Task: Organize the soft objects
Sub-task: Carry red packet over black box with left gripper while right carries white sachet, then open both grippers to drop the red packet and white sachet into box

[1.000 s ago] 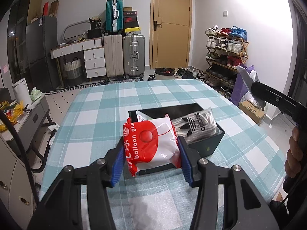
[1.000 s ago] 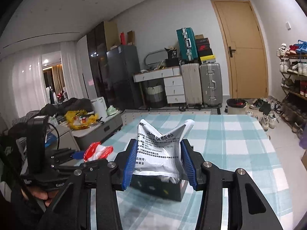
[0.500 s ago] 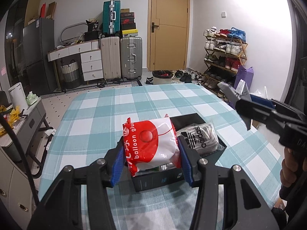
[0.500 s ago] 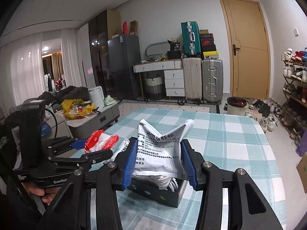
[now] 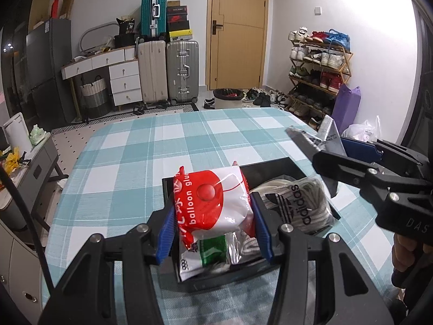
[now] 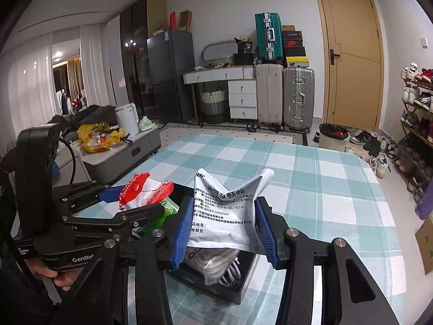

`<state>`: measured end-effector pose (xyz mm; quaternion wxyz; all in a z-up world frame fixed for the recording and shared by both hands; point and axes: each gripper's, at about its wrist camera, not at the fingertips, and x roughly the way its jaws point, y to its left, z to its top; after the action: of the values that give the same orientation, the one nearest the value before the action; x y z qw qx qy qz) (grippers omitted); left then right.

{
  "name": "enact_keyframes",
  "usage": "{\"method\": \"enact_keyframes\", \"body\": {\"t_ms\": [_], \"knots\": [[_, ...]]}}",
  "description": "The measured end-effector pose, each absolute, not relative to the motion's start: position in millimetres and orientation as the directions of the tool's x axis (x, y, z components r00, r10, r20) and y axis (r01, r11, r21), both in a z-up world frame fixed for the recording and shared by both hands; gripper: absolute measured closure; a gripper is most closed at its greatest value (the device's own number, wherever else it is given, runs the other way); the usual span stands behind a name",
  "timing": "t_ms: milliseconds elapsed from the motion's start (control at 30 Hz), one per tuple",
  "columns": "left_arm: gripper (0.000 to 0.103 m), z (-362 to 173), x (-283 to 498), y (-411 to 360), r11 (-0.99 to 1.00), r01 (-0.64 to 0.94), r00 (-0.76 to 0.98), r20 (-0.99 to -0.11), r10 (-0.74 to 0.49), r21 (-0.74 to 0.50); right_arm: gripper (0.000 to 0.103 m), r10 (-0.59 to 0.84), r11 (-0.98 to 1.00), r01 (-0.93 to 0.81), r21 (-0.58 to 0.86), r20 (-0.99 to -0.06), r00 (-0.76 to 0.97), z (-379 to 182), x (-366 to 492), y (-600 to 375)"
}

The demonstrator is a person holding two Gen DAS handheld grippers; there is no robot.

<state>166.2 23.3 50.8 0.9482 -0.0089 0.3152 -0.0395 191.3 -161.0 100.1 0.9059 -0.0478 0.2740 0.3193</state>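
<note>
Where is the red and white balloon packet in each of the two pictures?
Left wrist view: the red and white balloon packet sits low in the middle, pinched in the left gripper over the black box.
Right wrist view: it is at the left of middle, beside the white pouch in the right gripper.
Shared landmark: the teal suitcase.

Black claw (image 5: 213, 230) frames, blue ribbed pads, silver screws (GenRobot lettering)
</note>
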Motion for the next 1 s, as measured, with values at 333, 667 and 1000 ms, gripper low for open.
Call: {"method": "enact_keyframes", "body": {"t_ms": [333, 667, 1000], "knots": [[0.053, 35, 182, 17, 0.995, 0.097, 0.767, -0.634, -0.099, -0.038, 0.057, 0.522, 0.785, -0.616, 0.065, -0.602, 0.603, 75, 219, -136], [0.052, 26, 188, 24, 0.995, 0.085, 0.755, -0.648, -0.098, -0.050, 0.057, 0.495, 0.785, -0.616, 0.059, -0.658, 0.568, 54, 235, -129], [0.049, 25, 191, 24, 0.994, 0.095, 0.753, -0.650, -0.101, -0.044, 0.052, 0.491, 0.774, -0.632, 0.044, -0.673, 0.554, 48, 242, -127]]}}
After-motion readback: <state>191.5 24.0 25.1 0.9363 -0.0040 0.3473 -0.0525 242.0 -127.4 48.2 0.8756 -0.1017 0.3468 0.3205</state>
